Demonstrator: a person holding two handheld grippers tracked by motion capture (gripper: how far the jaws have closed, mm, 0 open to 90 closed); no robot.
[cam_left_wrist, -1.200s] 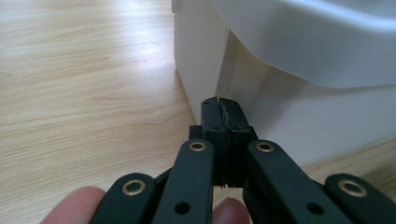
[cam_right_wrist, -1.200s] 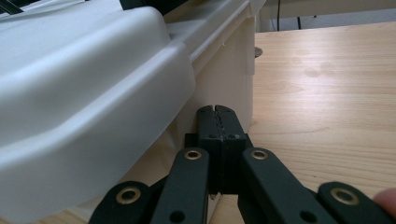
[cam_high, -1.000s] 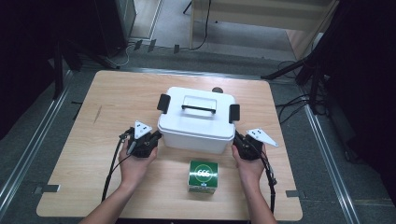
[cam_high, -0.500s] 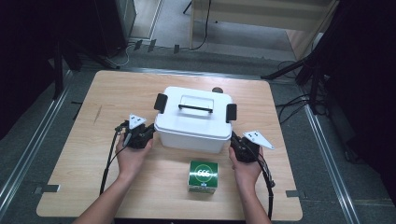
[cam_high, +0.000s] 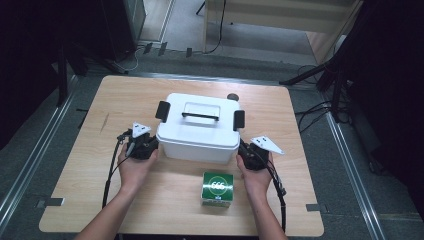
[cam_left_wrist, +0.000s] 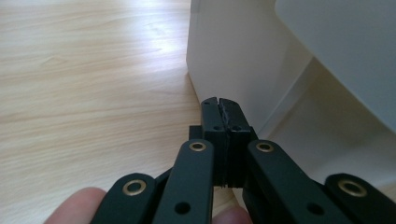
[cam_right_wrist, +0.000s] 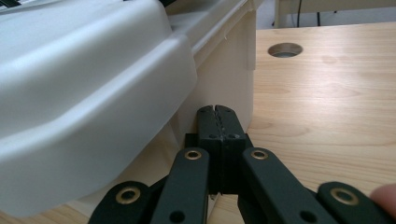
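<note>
Pressing flat against each other, the two black jaws of the left gripper (cam_left_wrist: 219, 103) leave no gap between them and hold nothing. Their tips sit low, just beside the bottom corner of the white storage box (cam_left_wrist: 243, 60), under the overhang of its lid; whether they touch the wall cannot be told. The person's fingertips (cam_left_wrist: 77, 205) show at the bottom edge of the left gripper view, and pale wood grain spreads to the left of the jaws.

The right gripper (cam_right_wrist: 218, 111) has its jaws pressed together in the same way, also with nothing between them. Its tips point at the box (cam_right_wrist: 233, 56) low down, below the rounded lid rim that bulges over them at the left. Beyond, on the wooden table (cam_right_wrist: 327, 93), a round cable hole (cam_right_wrist: 285, 49) is cut into the top.

From the high view, the left gripper (cam_high: 150, 145) lies against the box's left near corner, held in the left hand (cam_high: 134, 167), and the right gripper (cam_high: 247, 155) lies at the right near corner, held in the right hand (cam_high: 256, 175). A grey three-cornered plate sits on top of each, and a cable trails back from each along the forearm. The box (cam_high: 197, 132) stands near the middle of the table (cam_high: 125, 95), lid on, with a dark handle across the top and a black latch on each side. A small green carton (cam_high: 218, 188) stands near the table's front edge, between the two hands and apart from the box.
</note>
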